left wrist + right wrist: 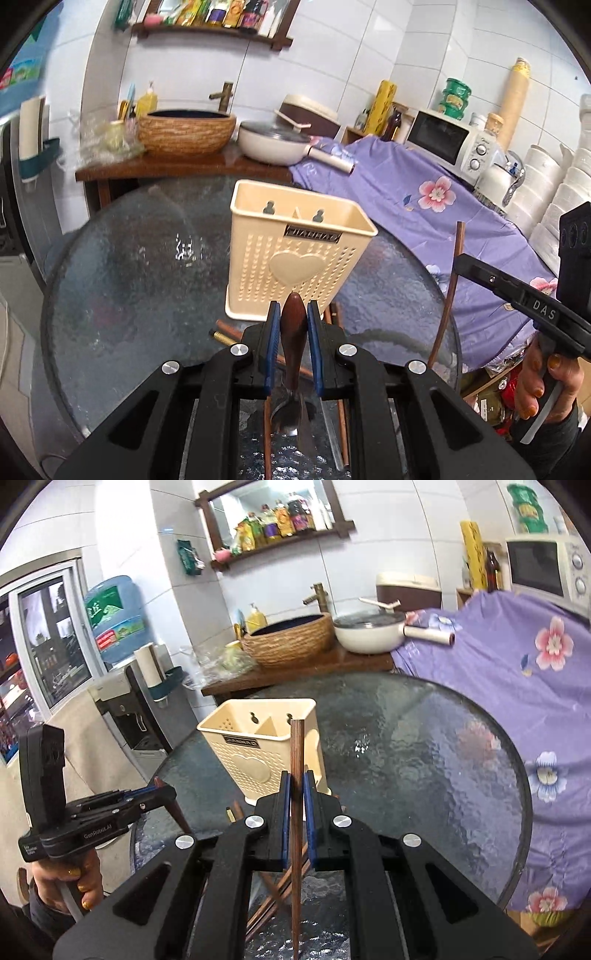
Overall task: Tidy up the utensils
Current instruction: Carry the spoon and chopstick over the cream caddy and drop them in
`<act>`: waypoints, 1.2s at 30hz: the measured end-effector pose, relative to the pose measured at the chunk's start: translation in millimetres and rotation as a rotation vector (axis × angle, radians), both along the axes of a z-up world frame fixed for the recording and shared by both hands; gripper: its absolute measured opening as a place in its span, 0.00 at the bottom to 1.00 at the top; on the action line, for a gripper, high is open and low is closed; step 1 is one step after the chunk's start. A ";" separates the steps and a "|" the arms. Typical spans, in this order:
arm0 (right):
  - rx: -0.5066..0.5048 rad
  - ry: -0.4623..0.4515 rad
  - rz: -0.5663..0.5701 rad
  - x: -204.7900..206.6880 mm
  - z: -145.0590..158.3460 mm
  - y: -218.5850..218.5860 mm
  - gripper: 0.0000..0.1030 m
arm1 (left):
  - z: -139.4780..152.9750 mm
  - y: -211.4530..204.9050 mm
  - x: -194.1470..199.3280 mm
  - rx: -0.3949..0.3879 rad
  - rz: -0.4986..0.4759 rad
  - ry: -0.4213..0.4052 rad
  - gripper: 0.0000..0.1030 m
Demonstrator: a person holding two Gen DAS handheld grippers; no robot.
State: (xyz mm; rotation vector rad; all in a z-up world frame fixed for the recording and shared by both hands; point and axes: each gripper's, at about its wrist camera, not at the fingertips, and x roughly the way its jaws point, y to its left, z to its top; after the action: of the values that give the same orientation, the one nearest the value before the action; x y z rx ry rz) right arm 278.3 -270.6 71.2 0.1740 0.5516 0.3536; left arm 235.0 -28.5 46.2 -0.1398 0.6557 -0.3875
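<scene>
A cream perforated plastic utensil holder with a heart on its front (pixel 295 254) stands empty on the round textured-glass counter (pixel 129 258). The left tool (pixel 291 325) is clamped on the dark wooden handle of a metal spoon (pixel 293 332), held just in front of the holder. The right tool (pixel 295 801) is clamped on a single brown wooden chopstick (pixel 296 775), upright before the holder. More brown chopsticks (pixel 273 897) lie on the counter below. Nothing appears sorted yet; both held pieces and those remaining chopsticks seem still to need placing.
</scene>
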 end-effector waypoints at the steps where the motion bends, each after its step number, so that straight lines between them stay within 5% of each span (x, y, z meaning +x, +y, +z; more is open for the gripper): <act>1: -0.004 -0.010 0.002 -2.4 2.2 0.9 0.08 | 2.4 -0.6 -2.5 0.002 -0.001 -0.010 0.14; 26: -0.032 -0.116 0.080 -33.7 42.9 18.0 0.07 | 52.5 -0.2 -26.0 -0.024 -0.016 -0.139 0.14; 36: 0.016 -0.178 0.106 -16.3 106.6 18.2 0.07 | 107.3 5.7 8.5 -0.063 0.004 -0.184 0.14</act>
State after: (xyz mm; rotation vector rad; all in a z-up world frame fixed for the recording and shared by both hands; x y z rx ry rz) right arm 262.0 -252.4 177.8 0.1276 0.3831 0.4717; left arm 243.5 -22.8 153.5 -0.1631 0.4625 -0.4116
